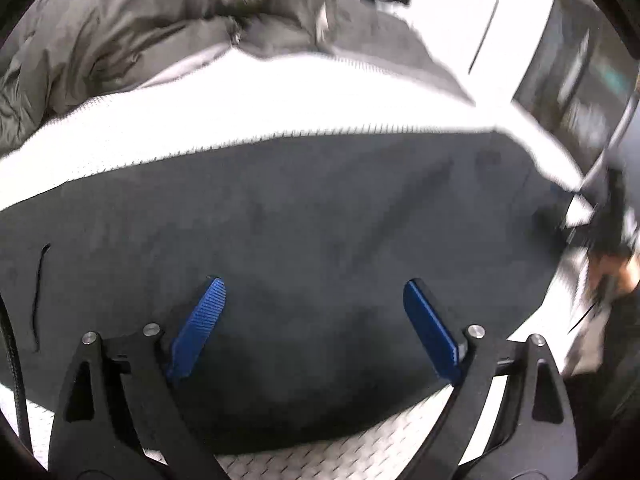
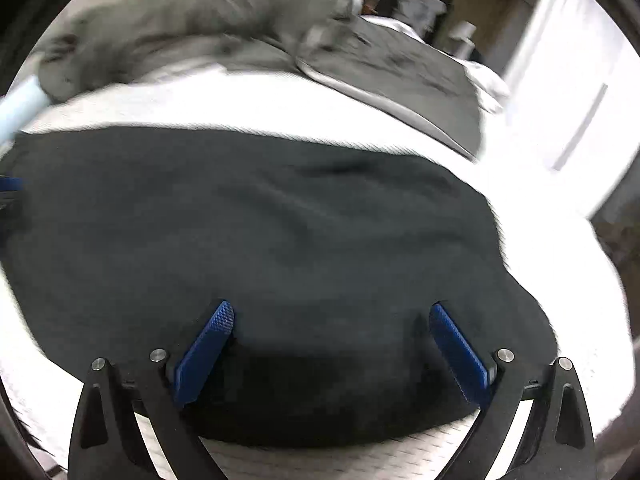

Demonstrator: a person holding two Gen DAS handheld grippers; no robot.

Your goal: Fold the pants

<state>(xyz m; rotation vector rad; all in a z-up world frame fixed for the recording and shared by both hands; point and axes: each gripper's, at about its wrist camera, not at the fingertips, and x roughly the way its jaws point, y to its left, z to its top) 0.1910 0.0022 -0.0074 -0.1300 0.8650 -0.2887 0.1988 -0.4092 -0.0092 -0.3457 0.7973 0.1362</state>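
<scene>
Pants (image 1: 300, 220) on bed (image 1: 240, 112): soft, limp; best pinched at hem. Both grippers (image 1: 314, 320) (image 2: 332, 344) spread, empty.

No legible text anywhere.

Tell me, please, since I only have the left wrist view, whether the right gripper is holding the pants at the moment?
Observer: No. The right gripper is open above the dark pants, with nothing between its blue pads.
Operator: Thank you. Is the right end of the pants lying on the mattress?
Observer: Yes, that edge rests on the white mattress, short of its corner.
Operator: Is there anything behind the pants on that side?
Observer: A grey duvet is bunched beyond them, with a strip of mattress between.
</scene>
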